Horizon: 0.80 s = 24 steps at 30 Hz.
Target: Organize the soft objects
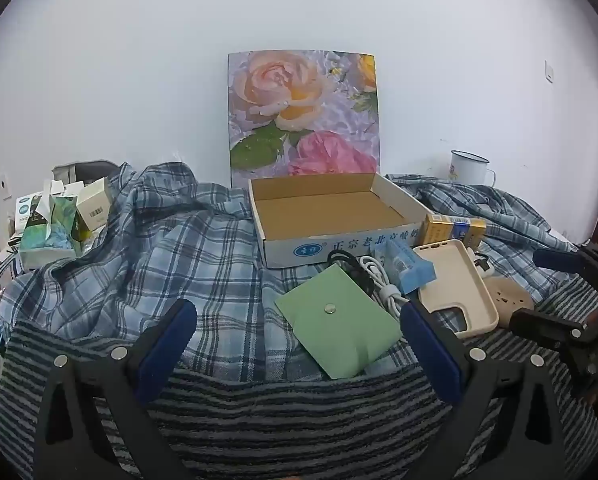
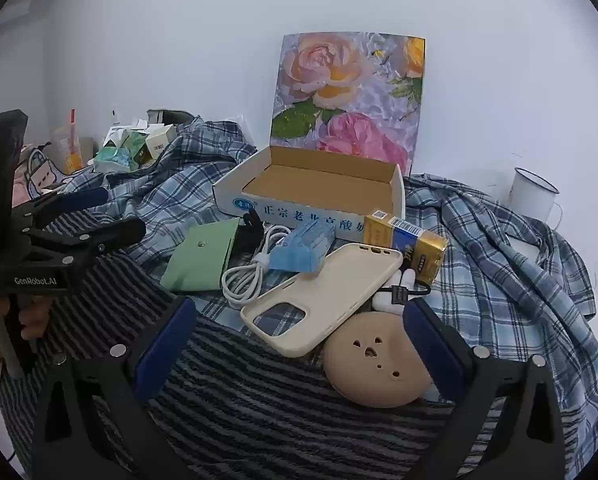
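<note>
A blue plaid shirt (image 1: 171,248) lies crumpled over the surface, with a striped grey towel (image 1: 259,412) in front of it. My left gripper (image 1: 299,336) is open above the towel, its right finger beside a green pouch (image 1: 339,320). My right gripper (image 2: 299,344) is open above the towel (image 2: 259,408), with a beige phone case (image 2: 327,296) and a round tan disc (image 2: 375,364) between its fingers. The plaid shirt (image 2: 495,264) spreads to the right. An open cardboard box (image 1: 331,216) stands behind the clutter and also shows in the right wrist view (image 2: 319,184).
A white cable (image 2: 251,276), a blue packet (image 2: 303,248) and a yellow carton (image 2: 411,244) lie by the box. A floral board (image 1: 303,116) leans on the wall. A tissue pack (image 1: 51,228) is at left, a white enamel mug (image 2: 533,194) at right.
</note>
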### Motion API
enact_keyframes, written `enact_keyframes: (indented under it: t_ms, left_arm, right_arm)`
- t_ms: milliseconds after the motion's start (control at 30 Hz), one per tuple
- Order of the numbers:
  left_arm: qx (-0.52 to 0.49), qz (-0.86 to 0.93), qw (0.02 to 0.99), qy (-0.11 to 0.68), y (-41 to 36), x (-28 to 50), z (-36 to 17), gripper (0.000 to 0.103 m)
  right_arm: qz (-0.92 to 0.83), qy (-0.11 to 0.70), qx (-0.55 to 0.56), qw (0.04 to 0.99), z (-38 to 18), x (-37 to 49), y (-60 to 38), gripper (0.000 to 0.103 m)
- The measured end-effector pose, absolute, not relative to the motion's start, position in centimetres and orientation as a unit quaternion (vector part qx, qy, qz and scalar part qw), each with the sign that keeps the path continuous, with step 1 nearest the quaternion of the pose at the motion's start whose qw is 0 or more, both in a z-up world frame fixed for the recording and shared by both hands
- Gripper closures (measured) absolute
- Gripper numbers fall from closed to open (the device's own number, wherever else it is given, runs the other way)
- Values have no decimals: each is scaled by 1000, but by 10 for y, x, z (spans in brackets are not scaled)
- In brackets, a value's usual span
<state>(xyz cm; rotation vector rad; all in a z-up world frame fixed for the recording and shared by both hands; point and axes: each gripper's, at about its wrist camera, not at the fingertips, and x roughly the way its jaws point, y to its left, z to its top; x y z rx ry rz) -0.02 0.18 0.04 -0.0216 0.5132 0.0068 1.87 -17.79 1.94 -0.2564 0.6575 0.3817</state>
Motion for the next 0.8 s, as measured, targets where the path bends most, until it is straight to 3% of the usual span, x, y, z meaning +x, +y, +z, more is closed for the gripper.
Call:
enact_keyframes:
  t_ms: [800]
  left_arm:
    - [15,-1,964,264,-1,3,-3,0]
  right_arm:
    - [187,307,-100,928,28,13,-184,0]
